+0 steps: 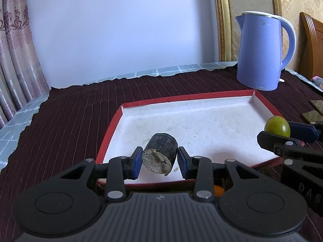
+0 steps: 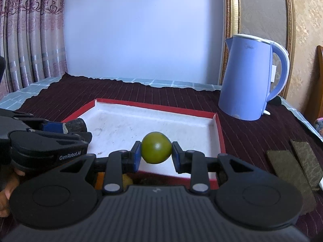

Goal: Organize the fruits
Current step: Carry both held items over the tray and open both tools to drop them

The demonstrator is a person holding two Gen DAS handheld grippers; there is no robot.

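Fruits on record, two items, each sitting between a set of jaws as we are cataloguing them.

Item one: green round fruit (image 2: 156, 150). We are gripping it in the right gripper (image 2: 155, 155), whose blue pads (image 2: 137, 156) are pressing on its two sides, so the jaws are closed on it. We are holding it clear of the surface, over the near edge of the red-rimmed tray (image 2: 219, 129), which is lying just ahead of and below the jaws.

Item two: dark cut cylinder (image 1: 160, 154), black-skinned with a pale, rough, crumbling cut face turned toward the camera. We are holding it in the left gripper (image 1: 159, 162); the left pad (image 1: 138, 161) is touching it, and the right pad is lying against or just beside its other side, so the jaws are closed on it. It is tilting, far end raised, above the near part of the tray's white floor.

Other entries: blue kettle (image 1: 260, 50), standing upright far ahead and to the right of both sets of jaws, beyond the tray's far right corner. Dark striped cloth (image 1: 80, 111), spreading under the tray and kettle. Two flat dark slabs (image 2: 290, 167), lying on the cloth to the right of the right jaws. Something orange (image 1: 219, 190) is showing below and behind the left jaws, mostly hidden; we cannot tell what it is.
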